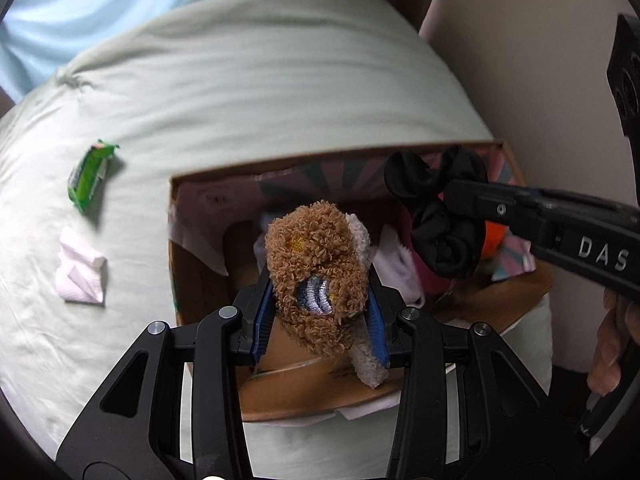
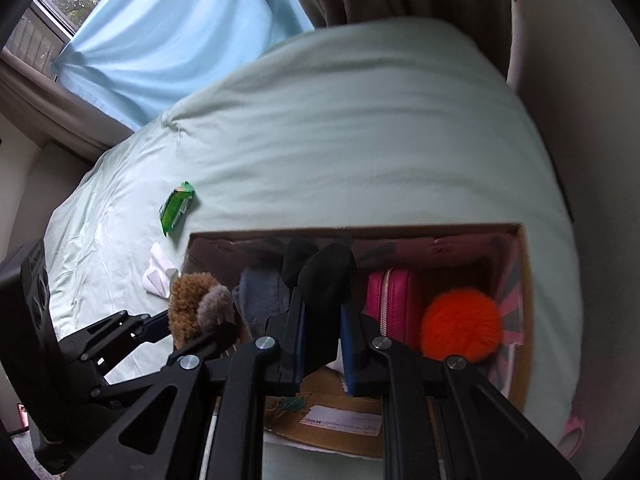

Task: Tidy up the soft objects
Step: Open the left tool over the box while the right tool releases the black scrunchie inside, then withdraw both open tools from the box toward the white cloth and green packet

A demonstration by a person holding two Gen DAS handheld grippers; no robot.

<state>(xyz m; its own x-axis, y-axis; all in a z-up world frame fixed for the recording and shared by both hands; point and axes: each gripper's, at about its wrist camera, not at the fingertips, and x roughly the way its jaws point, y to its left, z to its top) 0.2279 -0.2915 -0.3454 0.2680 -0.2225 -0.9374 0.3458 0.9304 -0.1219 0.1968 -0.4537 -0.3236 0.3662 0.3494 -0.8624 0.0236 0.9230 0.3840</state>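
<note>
My left gripper (image 1: 320, 280) is shut on a fuzzy brown and cream sock (image 1: 318, 276) with a grey embroidered patch, held over the open cardboard box (image 1: 200, 178). My right gripper (image 2: 323, 312) is shut on a black fabric piece (image 2: 326, 280), also over the box (image 2: 524, 320). In the left wrist view the right gripper (image 1: 452, 196) comes in from the right with the black fabric (image 1: 440, 216) bunched around it. The left gripper and brown sock (image 2: 192, 304) show at left in the right wrist view. Inside the box lie a pink zip pouch (image 2: 394, 304), an orange pompom (image 2: 462, 326) and a grey-blue sock (image 2: 262, 296).
The box sits on a pale green bed (image 1: 260, 80). A green wrapper packet (image 1: 90, 176) and a folded white tissue (image 1: 82, 270) lie on the bed left of the box. A wall (image 1: 520, 60) is close on the right. Blue and brown curtains (image 2: 180, 32) hang behind.
</note>
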